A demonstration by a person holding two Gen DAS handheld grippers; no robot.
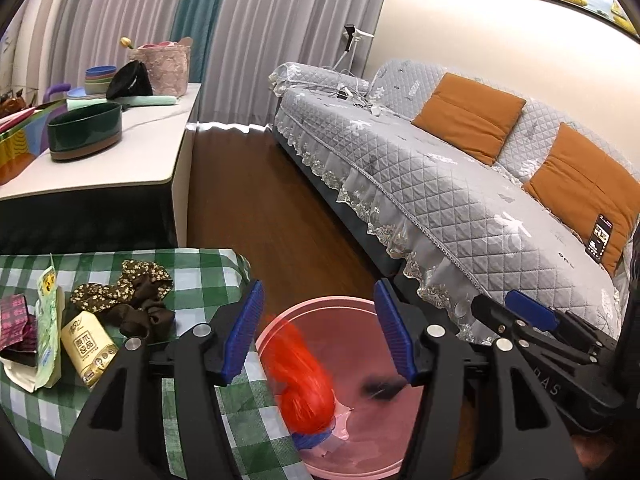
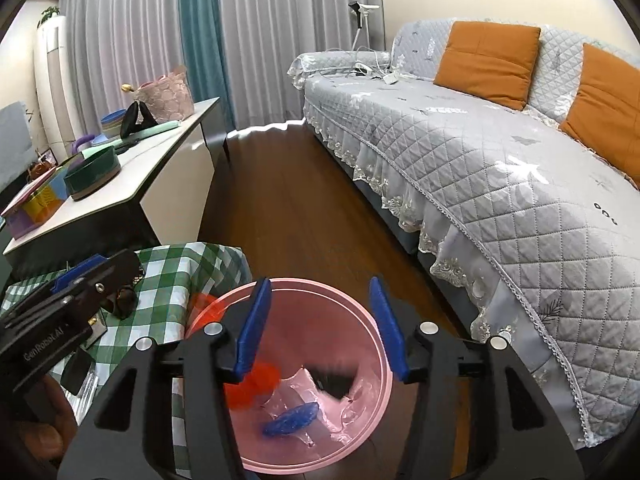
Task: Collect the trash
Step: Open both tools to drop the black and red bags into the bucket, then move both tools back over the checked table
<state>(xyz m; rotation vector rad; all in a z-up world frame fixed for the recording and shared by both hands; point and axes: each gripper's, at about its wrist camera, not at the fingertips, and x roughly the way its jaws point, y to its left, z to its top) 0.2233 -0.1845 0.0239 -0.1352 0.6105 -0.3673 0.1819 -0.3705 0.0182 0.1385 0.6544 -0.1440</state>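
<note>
Left gripper (image 1: 320, 332): jaws apart, nothing between the pads. Right gripper (image 2: 320, 328): jaws apart, empty. Both point down over the pink bin (image 2: 376, 360) at lower centre. Inside the bin lie an orange wrapper (image 1: 304, 376), a blue scrap (image 2: 292, 418) and a dark blurred piece (image 2: 334, 382). At lower left, the checked table (image 1: 200, 264) carries more packets (image 1: 86, 350). A sofa (image 2: 480, 168) fills the right side.

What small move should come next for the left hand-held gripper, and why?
Probably swing the left hand-held gripper back over the checked table toward the wrappers. Its jaws stand open and empty above the pink bin, where the orange item already lies blurred inside, while trash remains on the cloth.
</note>
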